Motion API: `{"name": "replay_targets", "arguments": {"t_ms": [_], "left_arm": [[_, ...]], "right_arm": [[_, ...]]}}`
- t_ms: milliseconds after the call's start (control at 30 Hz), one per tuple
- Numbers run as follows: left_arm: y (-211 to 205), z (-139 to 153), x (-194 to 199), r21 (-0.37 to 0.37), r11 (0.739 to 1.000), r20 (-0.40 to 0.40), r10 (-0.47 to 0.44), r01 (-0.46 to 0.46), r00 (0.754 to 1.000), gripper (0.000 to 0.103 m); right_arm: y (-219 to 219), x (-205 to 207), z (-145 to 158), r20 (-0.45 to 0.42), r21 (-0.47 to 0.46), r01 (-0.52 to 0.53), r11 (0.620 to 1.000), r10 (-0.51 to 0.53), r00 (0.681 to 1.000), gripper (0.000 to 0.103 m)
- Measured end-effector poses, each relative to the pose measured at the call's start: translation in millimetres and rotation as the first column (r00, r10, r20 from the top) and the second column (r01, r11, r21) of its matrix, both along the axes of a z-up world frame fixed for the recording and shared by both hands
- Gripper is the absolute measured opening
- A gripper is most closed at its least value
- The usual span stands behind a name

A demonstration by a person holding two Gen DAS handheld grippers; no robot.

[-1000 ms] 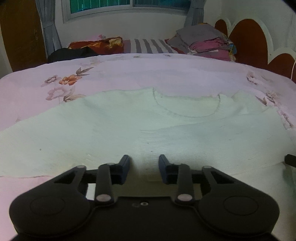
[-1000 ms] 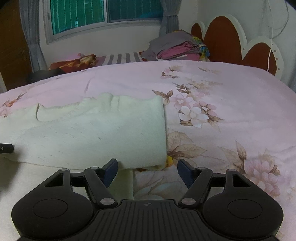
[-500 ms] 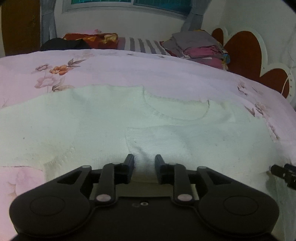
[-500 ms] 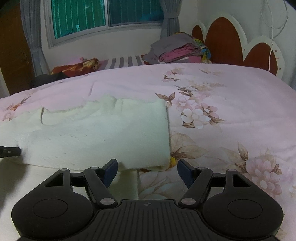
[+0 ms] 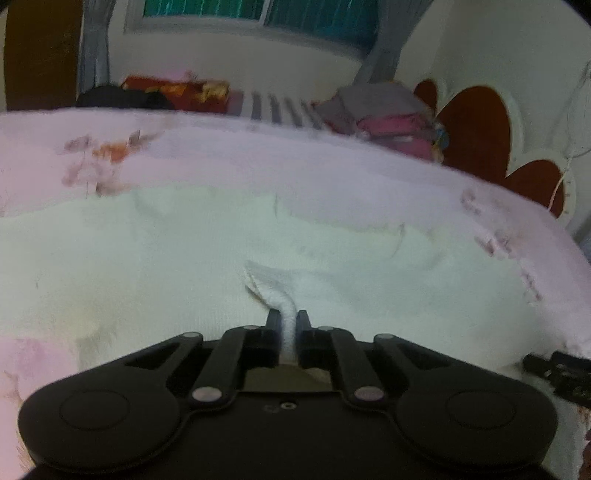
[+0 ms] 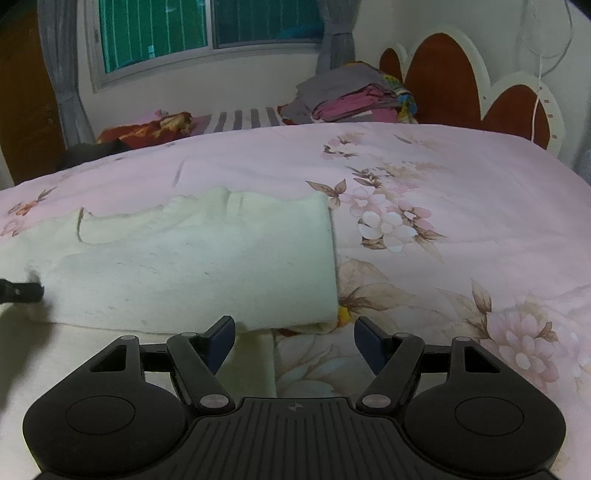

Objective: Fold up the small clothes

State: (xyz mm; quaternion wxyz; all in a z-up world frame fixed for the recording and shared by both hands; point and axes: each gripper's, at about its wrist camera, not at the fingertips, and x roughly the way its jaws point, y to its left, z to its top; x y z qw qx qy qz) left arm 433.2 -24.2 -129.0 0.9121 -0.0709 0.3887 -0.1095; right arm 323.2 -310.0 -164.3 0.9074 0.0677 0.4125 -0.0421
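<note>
Left wrist view: the left gripper [image 5: 287, 320] is pinched closed on a fold of the cream sweater [image 5: 184, 258], while the right gripper [image 6: 294, 329] hangs spread wide and empty.

From the left gripper the caught strip of knit rises between the two fingers and twists away into the sweater, which lies spread flat on the pink floral bedspread [image 5: 332, 162]; its neckline sits beyond the pinch. The right gripper's fingers straddle the near corner of the sweater's folded side, just above the bedspread, touching nothing that I can make out. Beyond the sweater, at the far edge of the bed, a pile of folded clothes [image 6: 351, 98] sits beside the scalloped headboard [image 6: 461, 85], under the window [image 6: 207, 29].
</note>
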Motion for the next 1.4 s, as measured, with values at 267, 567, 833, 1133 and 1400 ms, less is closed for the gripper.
{"name": "replay_targets", "arguments": {"t_ms": [267, 567, 833, 1133, 1400], "left_arm": [[27, 73, 10, -0.109, 0.994, 0.162, 0.043, -0.026, 0.986, 0.007], [59, 36, 11, -0.035, 0.994, 0.076, 0.106, -0.103, 0.991, 0.007], [62, -6, 14, 0.095, 0.990, -0.002, 0.109, -0.108, 0.994, 0.012], [45, 26, 1, 0.124, 0.986, 0.128, 0.093, -0.109, 0.987, 0.027], [20, -5, 12, 0.169, 0.984, 0.063, 0.037, -0.047, 0.997, 0.026]], "right_arm": [[5, 4, -9, -0.011, 0.011, -0.010, 1.000, 0.010, 1.000, 0.070], [9, 18, -15, 0.004, 0.073, -0.011, 0.997, 0.011, 1.000, 0.021], [-1, 14, -13, -0.026, 0.066, 0.004, 0.998, -0.002, 1.000, 0.009], [-17, 20, 20, 0.060, 0.069, -0.024, 0.997, 0.020, 0.998, 0.067], [-25, 98, -13, 0.000, 0.167, -0.016, 0.986, 0.017, 1.000, 0.051]]}}
